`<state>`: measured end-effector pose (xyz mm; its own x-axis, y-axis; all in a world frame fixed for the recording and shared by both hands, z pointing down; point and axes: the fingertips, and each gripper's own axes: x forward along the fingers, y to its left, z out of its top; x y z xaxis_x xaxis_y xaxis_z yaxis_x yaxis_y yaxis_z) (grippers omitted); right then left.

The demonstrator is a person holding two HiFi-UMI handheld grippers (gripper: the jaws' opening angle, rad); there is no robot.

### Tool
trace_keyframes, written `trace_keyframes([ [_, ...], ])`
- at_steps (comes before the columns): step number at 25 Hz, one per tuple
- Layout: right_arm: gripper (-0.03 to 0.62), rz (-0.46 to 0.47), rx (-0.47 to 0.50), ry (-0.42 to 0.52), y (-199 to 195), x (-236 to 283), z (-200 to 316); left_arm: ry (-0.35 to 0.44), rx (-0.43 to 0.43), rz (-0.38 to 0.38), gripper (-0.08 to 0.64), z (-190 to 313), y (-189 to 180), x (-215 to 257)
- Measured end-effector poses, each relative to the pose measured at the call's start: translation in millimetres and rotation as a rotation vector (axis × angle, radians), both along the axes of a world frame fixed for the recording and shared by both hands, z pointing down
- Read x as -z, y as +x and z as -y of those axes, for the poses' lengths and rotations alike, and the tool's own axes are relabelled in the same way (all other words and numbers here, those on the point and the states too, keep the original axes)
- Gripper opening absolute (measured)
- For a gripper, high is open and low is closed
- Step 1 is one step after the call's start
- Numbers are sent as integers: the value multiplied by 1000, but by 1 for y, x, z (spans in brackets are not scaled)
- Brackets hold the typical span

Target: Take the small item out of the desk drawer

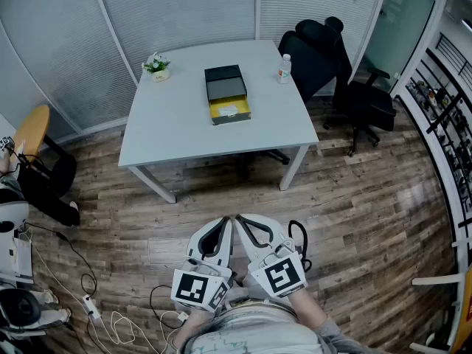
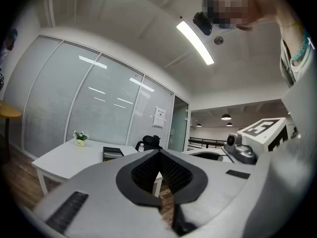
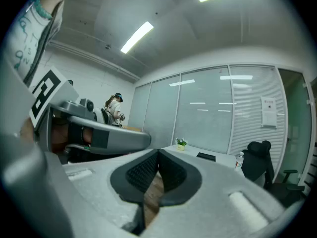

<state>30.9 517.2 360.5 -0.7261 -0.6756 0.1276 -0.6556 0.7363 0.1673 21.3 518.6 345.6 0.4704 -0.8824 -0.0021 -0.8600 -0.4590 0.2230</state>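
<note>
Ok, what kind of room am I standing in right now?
Most likely a small office or meeting room: a white table, a black office chair beside it, and glass partition walls with blinds.

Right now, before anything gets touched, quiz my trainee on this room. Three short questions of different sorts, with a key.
1. True or false: the drawer on the table is pulled open.
2. What stands at the table corner nearest the chair? A lamp; B bottle; C mug.
3. Fill the gap: the left gripper and the right gripper, both held near the person's body and away from the table, are both ____ (open or shut).

Key: 1 true. 2 B. 3 shut, with nothing held.
</note>
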Motion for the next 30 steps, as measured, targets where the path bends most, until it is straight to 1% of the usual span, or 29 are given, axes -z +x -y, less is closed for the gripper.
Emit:
trace_keyframes([
  [7, 3, 19, 13, -19, 9, -1, -1, -6, -2, -2, -3, 0, 9, -4],
  [11, 3, 10, 36, 3, 17, -8, 1, -8, -2, -4, -3, 2, 18, -8],
  [16, 3, 0, 52, -8, 26, -5, 5, -13, 13, -5, -3, 6, 29, -11],
  [20, 3, 9, 59, -5, 33, -6, 8, -17, 19, 0, -3, 9, 36, -11],
  [27, 3, 12, 67, -8, 33, -11, 19, -33, 45, 3, -3, 18, 28, -18],
  [30, 3, 13, 45, -3, 35, -10, 29, -37, 46, -1, -3, 28, 25, -21],
])
